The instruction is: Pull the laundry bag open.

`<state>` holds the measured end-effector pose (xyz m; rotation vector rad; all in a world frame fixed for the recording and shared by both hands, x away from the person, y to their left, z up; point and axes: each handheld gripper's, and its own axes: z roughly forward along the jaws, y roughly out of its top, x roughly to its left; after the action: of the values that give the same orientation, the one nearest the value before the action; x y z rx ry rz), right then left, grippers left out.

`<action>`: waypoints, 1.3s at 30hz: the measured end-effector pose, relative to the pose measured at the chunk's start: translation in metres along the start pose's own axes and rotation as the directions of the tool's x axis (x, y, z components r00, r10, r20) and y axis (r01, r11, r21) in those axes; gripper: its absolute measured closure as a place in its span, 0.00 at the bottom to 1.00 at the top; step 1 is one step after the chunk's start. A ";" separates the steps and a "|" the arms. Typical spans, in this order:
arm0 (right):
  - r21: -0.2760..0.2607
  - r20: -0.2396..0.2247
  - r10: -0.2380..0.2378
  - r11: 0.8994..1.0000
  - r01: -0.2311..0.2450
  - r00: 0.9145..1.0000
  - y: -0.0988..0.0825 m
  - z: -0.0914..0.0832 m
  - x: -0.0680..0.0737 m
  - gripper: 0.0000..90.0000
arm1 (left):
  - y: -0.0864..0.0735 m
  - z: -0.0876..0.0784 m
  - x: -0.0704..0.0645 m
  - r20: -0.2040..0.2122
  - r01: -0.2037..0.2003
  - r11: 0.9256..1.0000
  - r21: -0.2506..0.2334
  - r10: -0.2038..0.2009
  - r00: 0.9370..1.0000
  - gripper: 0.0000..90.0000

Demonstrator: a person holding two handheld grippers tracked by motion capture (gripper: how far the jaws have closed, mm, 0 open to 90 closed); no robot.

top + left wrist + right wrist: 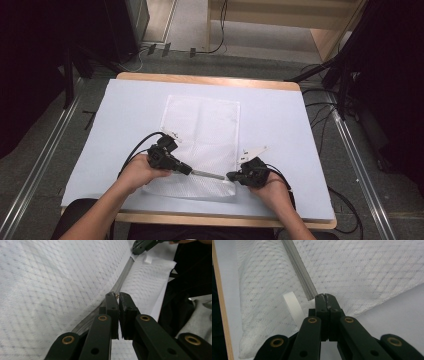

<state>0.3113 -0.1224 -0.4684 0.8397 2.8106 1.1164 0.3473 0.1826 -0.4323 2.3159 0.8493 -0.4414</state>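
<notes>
A white mesh bag (202,125) lies flat in the middle of the table, with a grey zipper (210,174) along its near edge. My left gripper (189,171) is shut on the small zipper pull (113,293) at the zipper's left part. In the left gripper view the zipper (123,275) runs away from the jaws to the right gripper (137,247). My right gripper (231,176) is shut on the bag's corner at the zipper's end (312,293). A white ribbon loop (293,306) sticks out beside its jaws (325,297).
A pale sheet (280,120) covers the table, whose wooden edge (210,80) shows at the back. Cables (325,115) trail on the floor at the right. Metal rails (40,160) run along both sides. Wooden furniture (320,30) stands behind.
</notes>
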 end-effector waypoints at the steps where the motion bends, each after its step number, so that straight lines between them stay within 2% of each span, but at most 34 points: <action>1: -0.001 -0.001 -0.004 1.000 0.004 1.000 0.000 0.000 0.000 1.00 | -0.001 -0.002 0.002 0.000 0.003 1.000 0.003 -0.003 1.000 0.98; 4: 0.002 -0.001 -0.001 1.000 0.001 1.000 0.000 0.000 -0.001 1.00 | -0.005 -0.009 0.006 -0.008 0.020 1.000 -0.008 -0.020 1.000 0.98; 8: 0.001 -0.005 0.003 1.000 -0.003 1.000 0.001 0.001 -0.001 1.00 | -0.013 -0.014 0.007 0.002 0.029 1.000 -0.010 -0.029 1.000 0.98; 10: -0.002 -0.006 0.000 1.000 0.000 1.000 0.001 0.001 -0.001 1.00 | -0.014 -0.016 0.006 -0.004 0.018 1.000 -0.010 -0.018 1.000 0.98; 16: -0.001 -0.004 0.001 1.000 -0.001 1.000 0.001 0.001 0.000 1.00 | -0.015 -0.020 0.011 -0.020 0.035 0.999 -0.004 -0.035 0.999 0.98; 18: -0.002 -0.004 0.001 1.000 -0.001 1.000 0.001 0.001 -0.001 1.00 | -0.015 -0.020 0.012 -0.013 0.050 0.999 -0.011 -0.050 0.999 0.98; 21: 0.002 -0.006 0.004 1.000 -0.004 1.000 0.001 0.001 -0.001 1.00 | -0.014 -0.020 0.013 -0.028 0.055 0.998 -0.021 -0.055 0.998 0.98; 22: 0.001 -0.005 0.003 1.000 -0.003 1.000 0.001 0.001 -0.001 1.00 | -0.014 -0.021 0.013 -0.034 0.059 0.998 -0.038 -0.060 0.998 0.98; 24: 0.002 -0.003 0.003 1.000 -0.003 1.000 0.001 0.001 0.000 1.00 | -0.014 -0.021 0.011 -0.039 0.051 0.998 -0.031 -0.053 0.998 0.98; 26: 0.000 -0.003 0.001 1.000 -0.001 1.000 0.001 0.001 0.000 1.00 | -0.015 -0.021 0.012 -0.057 0.064 0.998 -0.016 -0.065 0.996 0.98; 27: 0.000 -0.003 0.001 1.000 -0.001 1.000 0.001 0.001 -0.001 1.00 | -0.016 -0.021 0.014 -0.039 0.069 0.998 -0.005 -0.070 0.997 0.98; 28: 0.000 -0.004 0.001 1.000 -0.001 1.000 0.001 0.001 -0.001 1.00 | -0.017 -0.022 0.015 -0.056 0.076 0.997 -0.015 -0.077 0.995 0.98; 29: -0.001 -0.004 0.001 1.000 -0.001 1.000 0.001 0.001 -0.001 1.00 | -0.017 -0.023 0.017 -0.044 0.082 0.997 -0.007 -0.083 0.996 0.98; 30: -0.001 -0.004 0.001 1.000 -0.001 1.000 0.001 0.001 -0.001 1.00 | -0.018 -0.025 0.017 -0.064 0.075 0.997 -0.008 -0.075 0.995 0.98; 32: 0.000 -0.004 0.001 1.000 -0.001 1.000 0.001 0.001 0.000 1.00 | -0.022 -0.027 0.019 -0.066 0.082 0.997 0.008 -0.082 0.995 0.98; 33: 0.000 -0.004 0.001 1.000 -0.001 1.000 0.001 0.001 0.000 1.00 | -0.024 -0.029 0.020 -0.097 0.085 0.996 0.007 -0.084 0.992 0.98; 35: -0.001 -0.004 0.000 1.000 0.000 1.000 0.001 0.001 -0.001 1.00 | -0.029 -0.035 0.024 -0.110 0.102 0.995 0.002 -0.101 0.989 0.98; 37: -0.001 -0.004 0.001 1.000 -0.001 1.000 0.001 0.001 -0.001 1.00 | -0.031 -0.039 0.026 -0.085 0.116 0.993 -0.014 -0.117 0.989 0.98; 39: 0.002 -0.001 0.000 1.000 0.000 1.000 0.001 0.001 0.000 1.00 | -0.031 -0.041 0.027 -0.086 0.117 0.993 -0.010 -0.117 0.989 0.98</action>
<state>0.3121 -0.1210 -0.4684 0.8395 2.8134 1.1148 0.3499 0.2405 -0.4287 2.3022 1.0311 -0.3906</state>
